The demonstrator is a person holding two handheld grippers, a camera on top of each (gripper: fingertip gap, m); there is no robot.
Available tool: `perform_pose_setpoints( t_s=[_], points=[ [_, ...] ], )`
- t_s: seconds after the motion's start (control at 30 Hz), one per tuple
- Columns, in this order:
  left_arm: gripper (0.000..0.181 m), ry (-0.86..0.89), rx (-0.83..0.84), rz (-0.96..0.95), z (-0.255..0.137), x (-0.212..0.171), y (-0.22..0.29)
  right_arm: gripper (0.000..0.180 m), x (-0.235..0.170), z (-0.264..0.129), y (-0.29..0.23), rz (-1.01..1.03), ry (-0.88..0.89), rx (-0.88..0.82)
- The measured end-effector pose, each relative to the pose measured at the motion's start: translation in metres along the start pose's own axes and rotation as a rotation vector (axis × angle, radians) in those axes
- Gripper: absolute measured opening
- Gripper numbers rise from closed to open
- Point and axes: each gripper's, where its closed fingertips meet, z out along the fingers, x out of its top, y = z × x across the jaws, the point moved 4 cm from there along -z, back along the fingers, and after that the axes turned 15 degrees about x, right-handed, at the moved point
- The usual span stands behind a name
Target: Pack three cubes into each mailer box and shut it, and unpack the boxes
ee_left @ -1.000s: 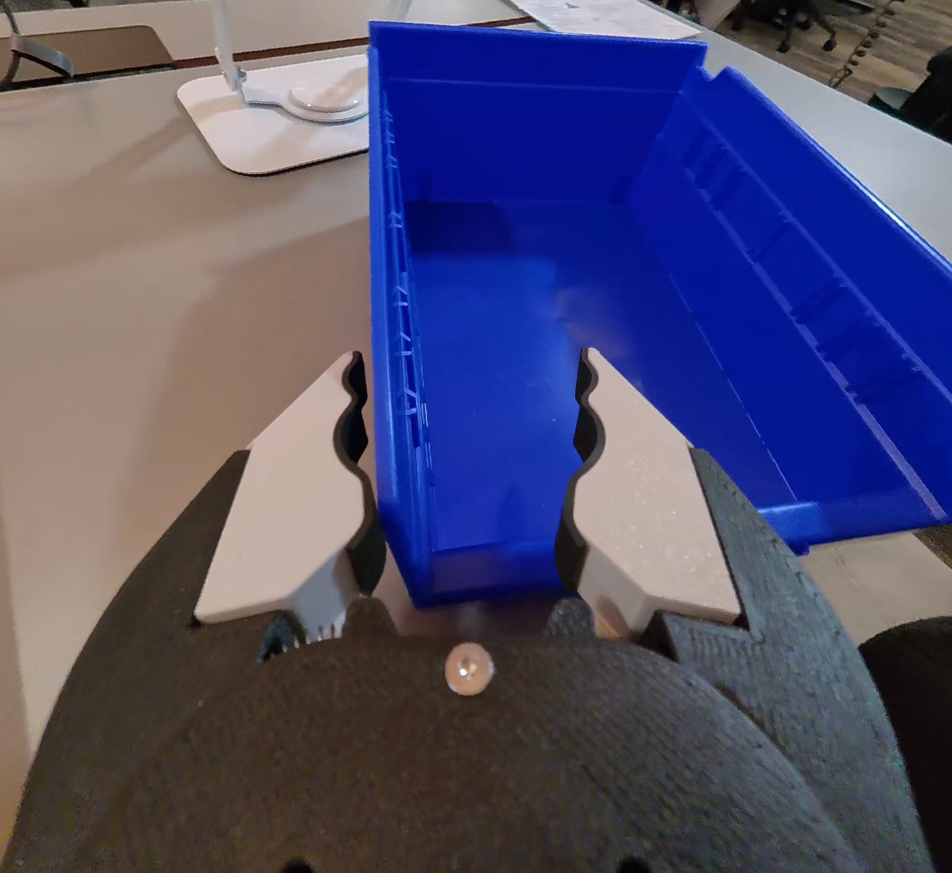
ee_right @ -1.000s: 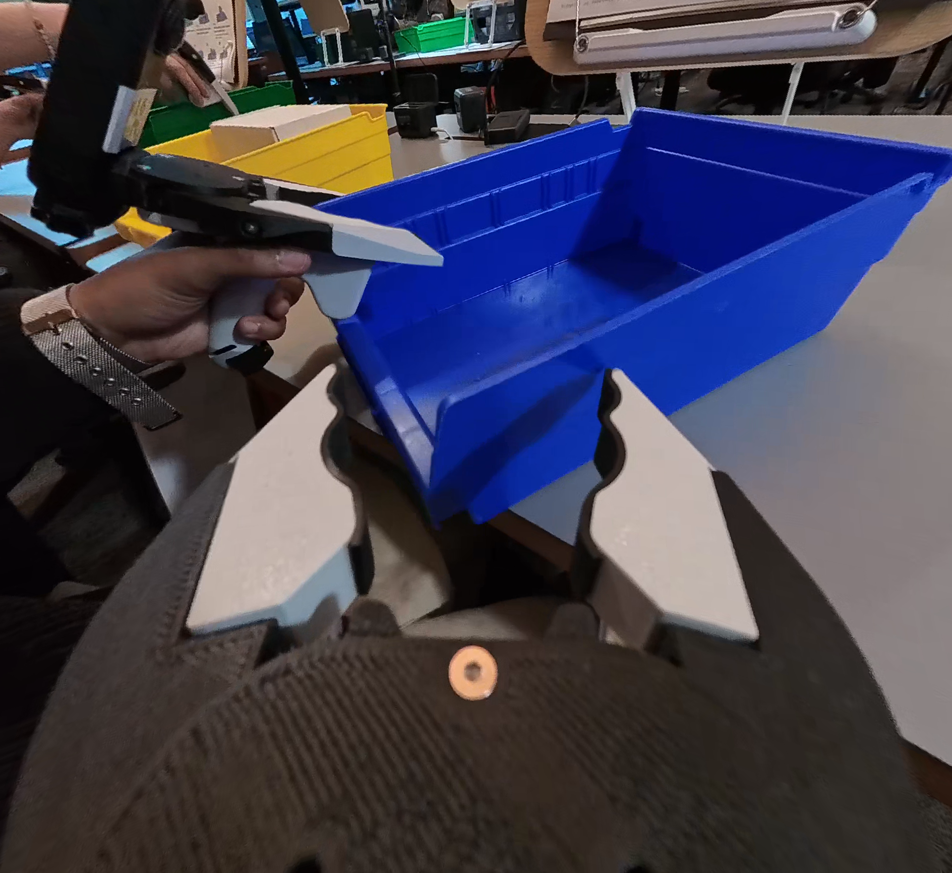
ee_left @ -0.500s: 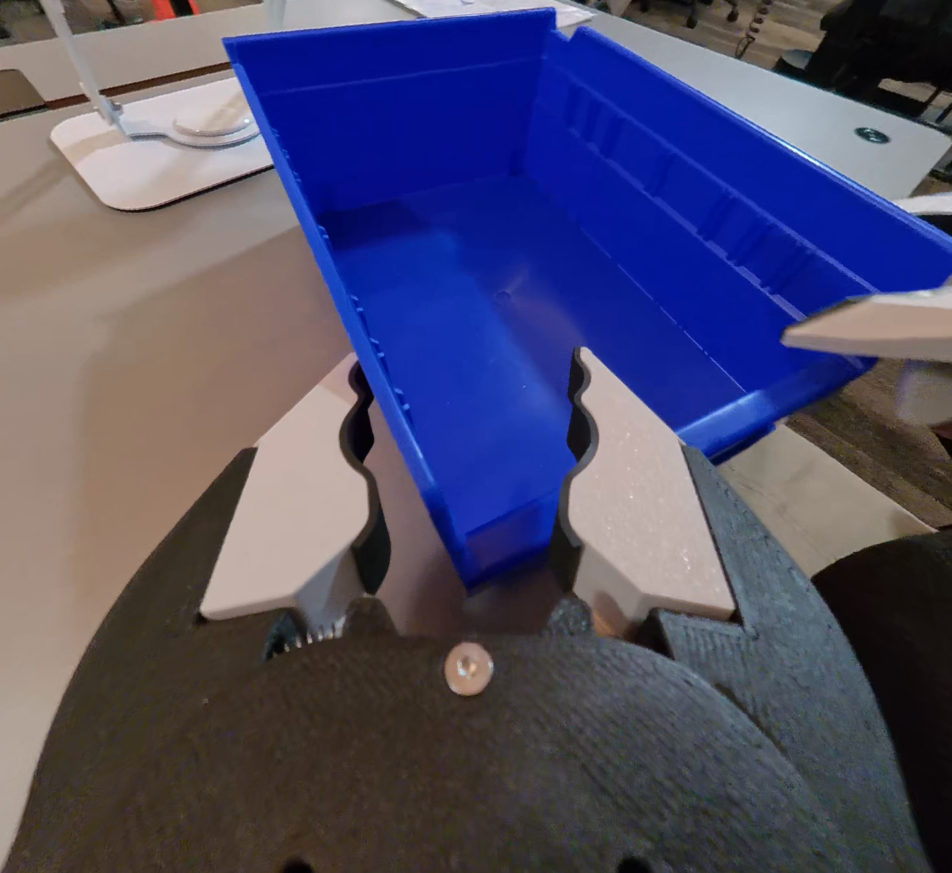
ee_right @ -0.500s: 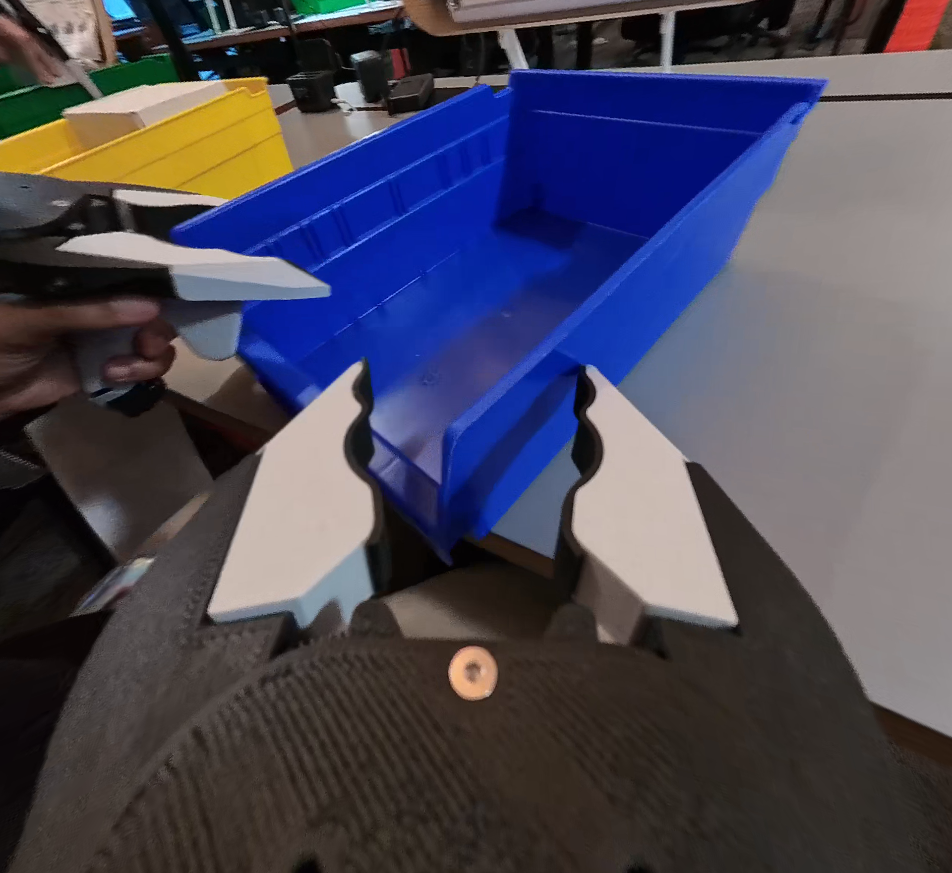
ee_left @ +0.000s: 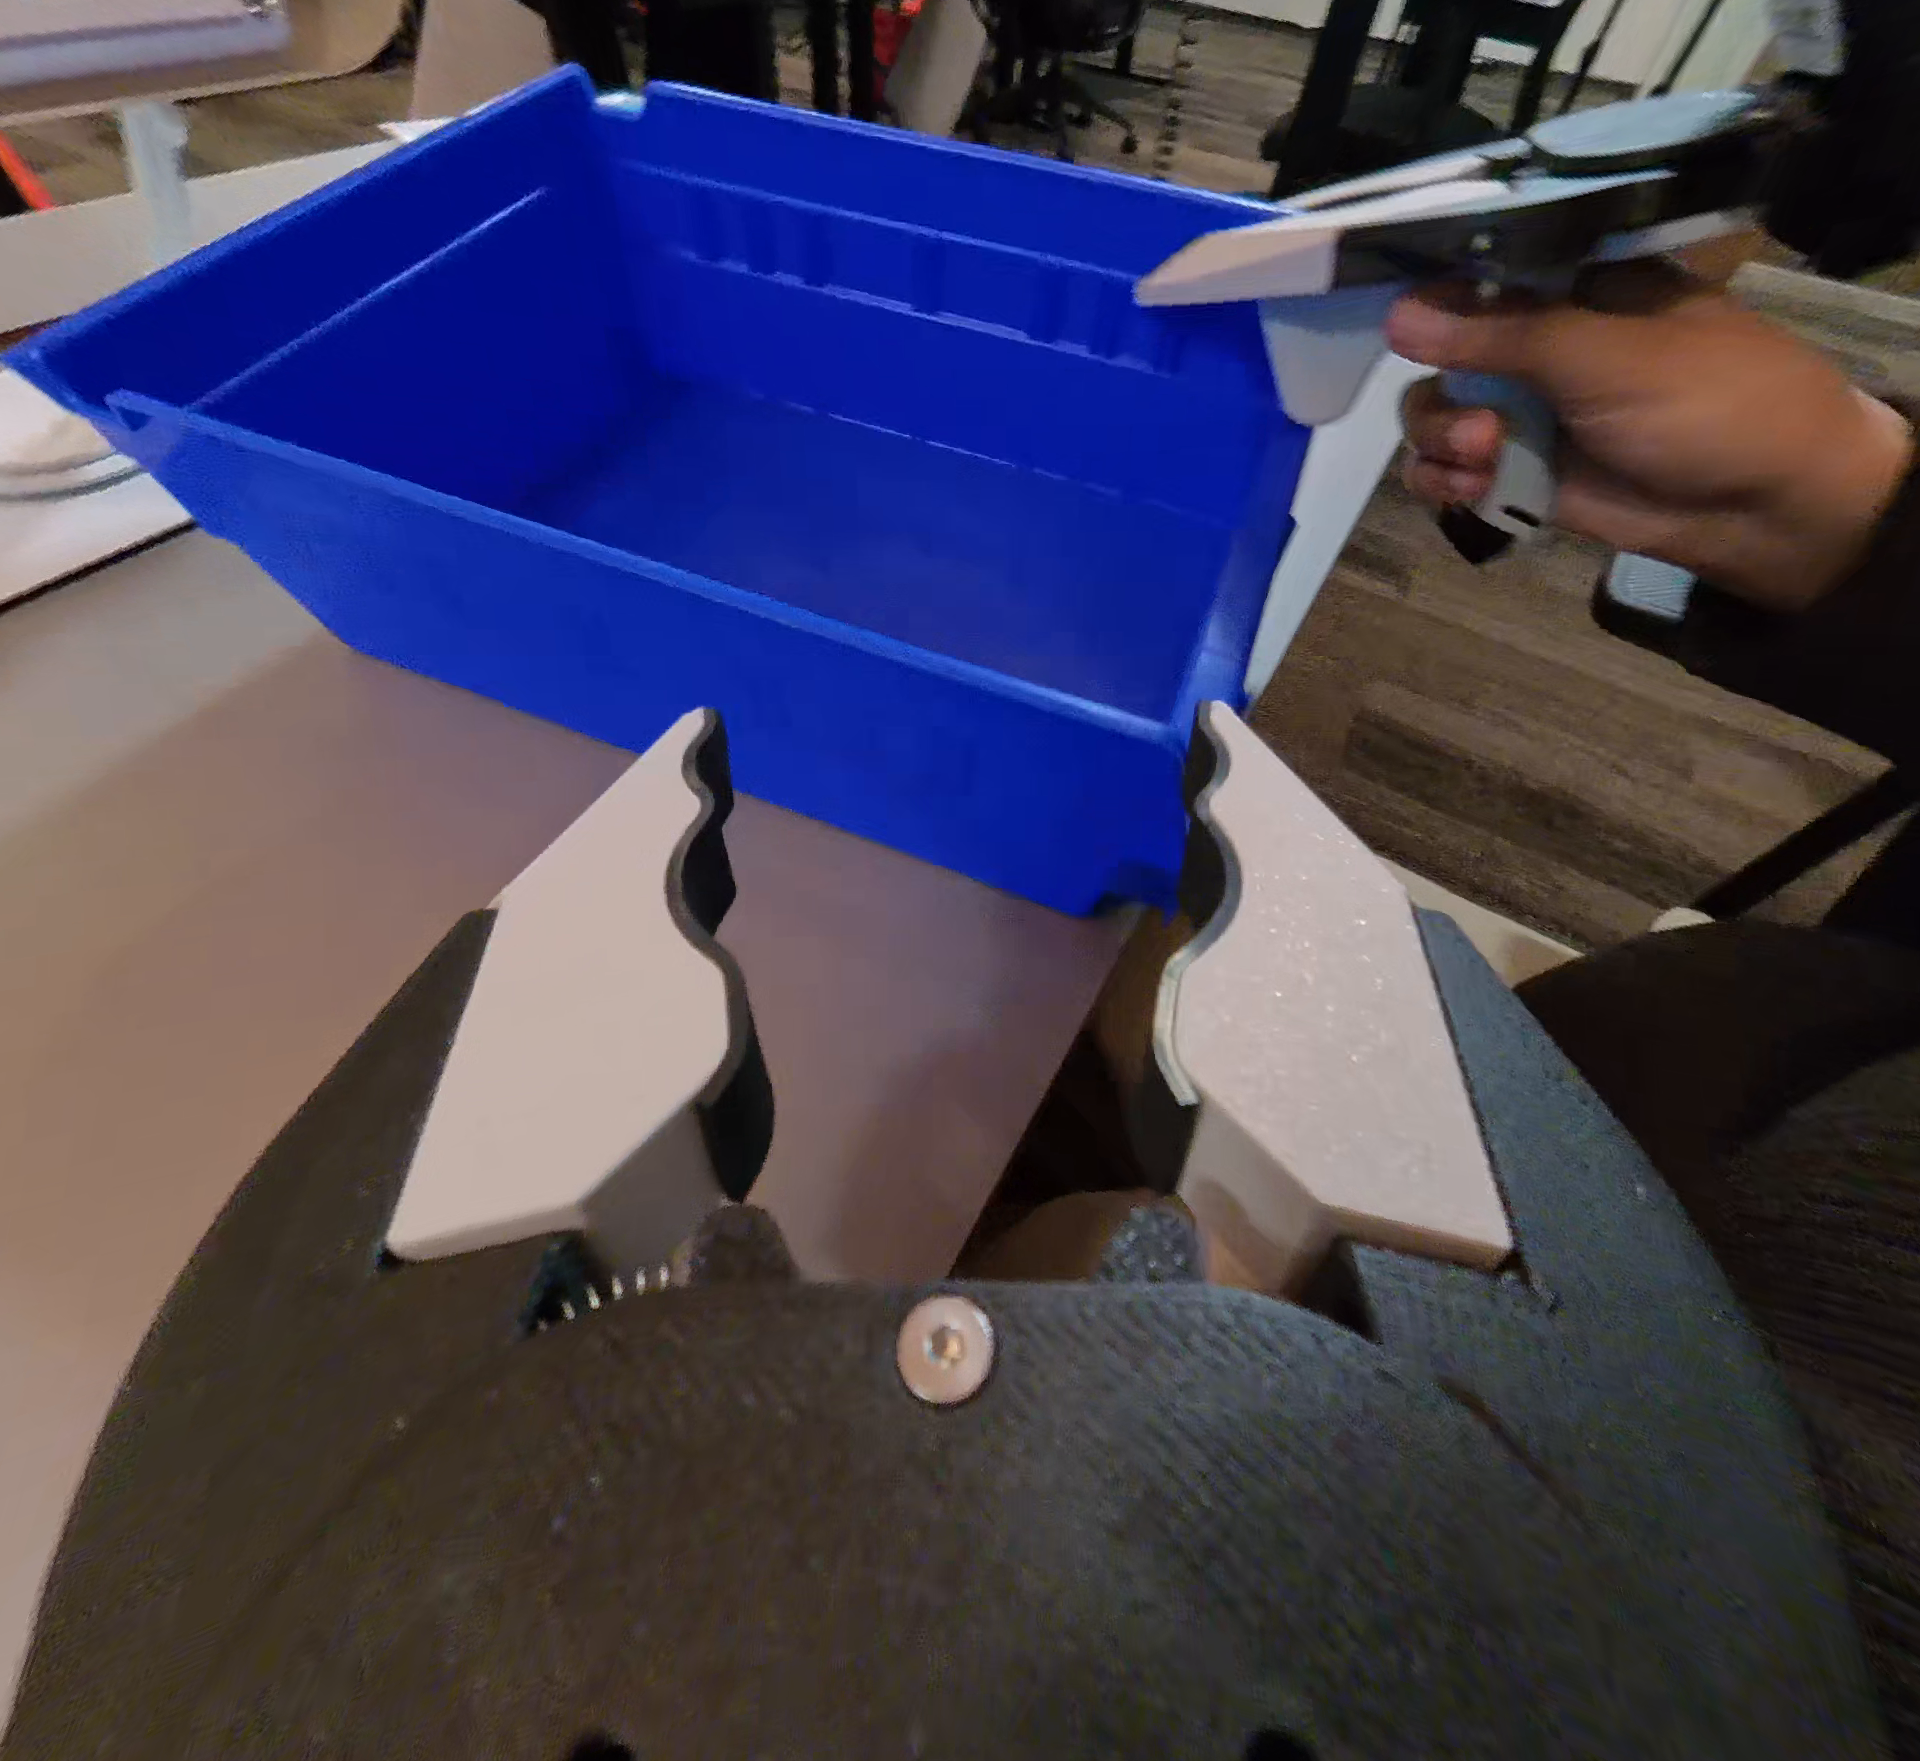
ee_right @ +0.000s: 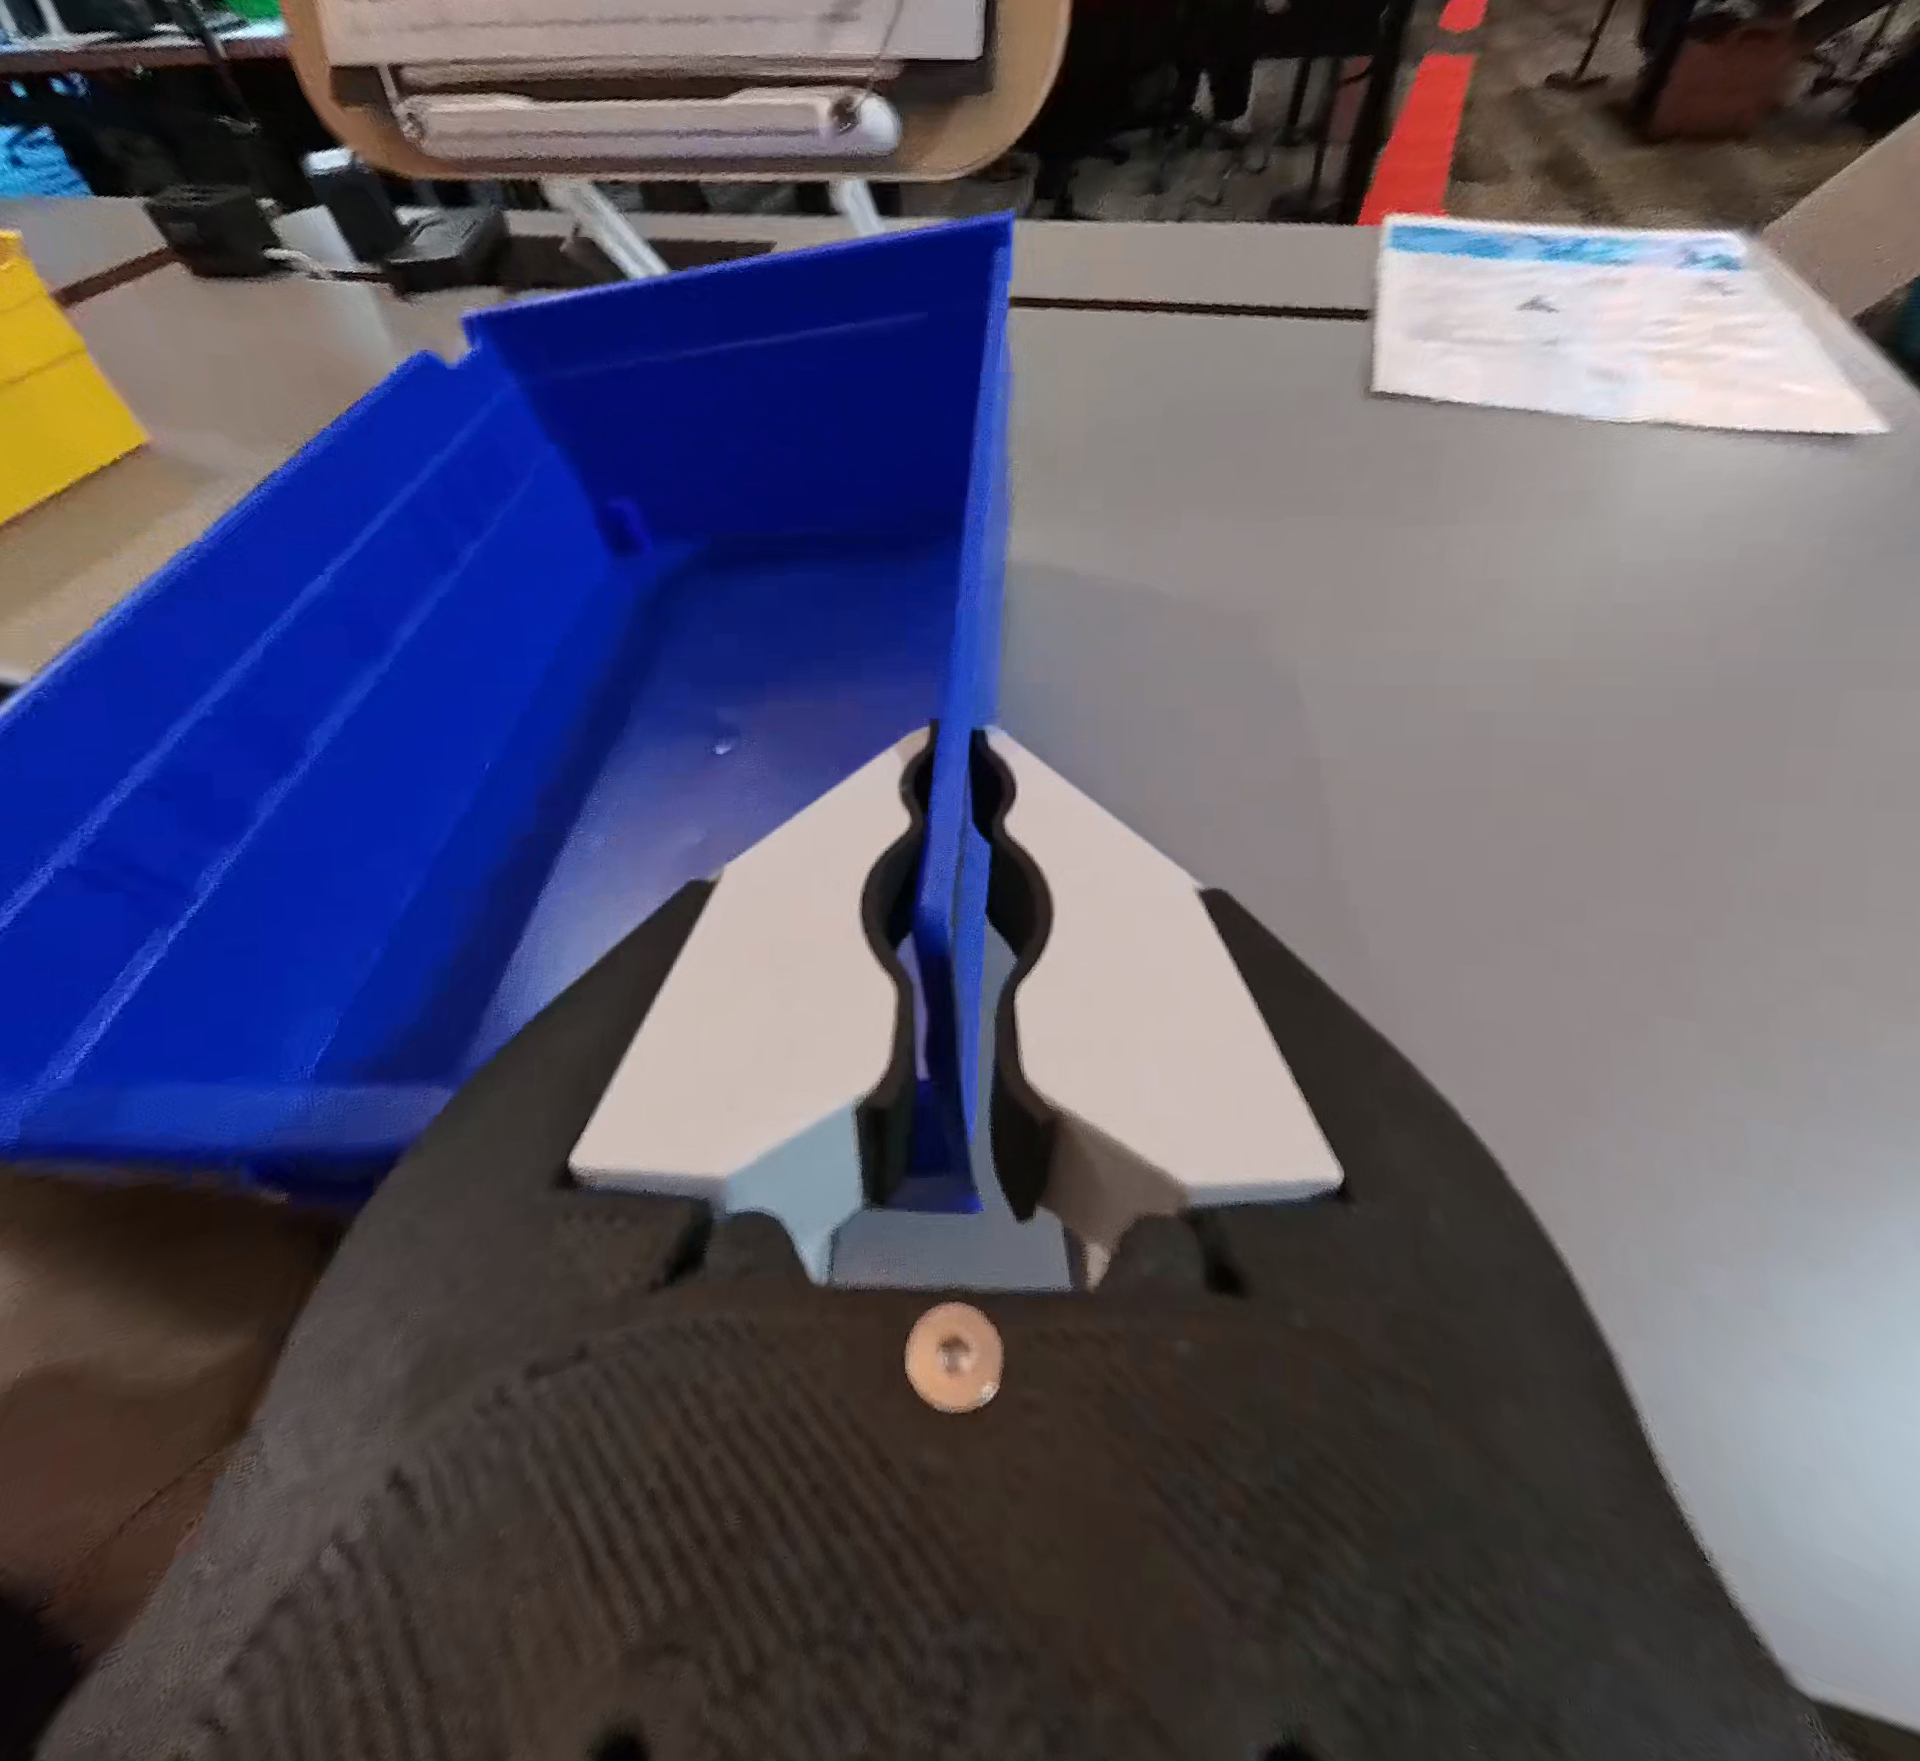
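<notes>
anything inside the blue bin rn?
Nothing visible: the blue bin shows a bare floor in both views. The right hand-held gripper, shut on its wall, hides only a small near corner.

Grey table bears a blue bin at its near edge; printed sheet far right.

From the left wrist we look close across the blue bin; from the right, seemingly along its wall; both share it.
</notes>
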Motion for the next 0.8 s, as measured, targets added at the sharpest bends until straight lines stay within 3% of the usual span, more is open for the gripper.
perform_pose_setpoints(
  t_s=[0.07, 0.1, 0.2, 0.53, 0.8],
  points=[
    [0.084, 0.011, -0.015, 0.013, 0.0, 0.0, 0.008, 0.001, 0.005, -0.005, 0.023, 0.029, 0.023, -0.03],
    [0.071, 0.01, 0.003, 0.026, 0.001, -0.001, 0.007, 0.001, 0.007, -0.01, 0.036, 0.049, 0.043, -0.049],
    [0.071, 0.006, 0.049, 0.051, 0.001, -0.003, 0.0, 0.002, 0.006, -0.025, 0.075, 0.085, 0.061, -0.08],
    [0.069, 0.005, 0.044, -0.139, -0.002, -0.001, -0.021, 0.001, -0.004, -0.056, 0.175, 0.111, 0.089, -0.187],
    [0.069, 0.004, 0.061, -0.145, -0.004, -0.003, -0.026, 0.002, -0.021, -0.097, 0.222, 0.213, 0.185, -0.199]
  ],
)
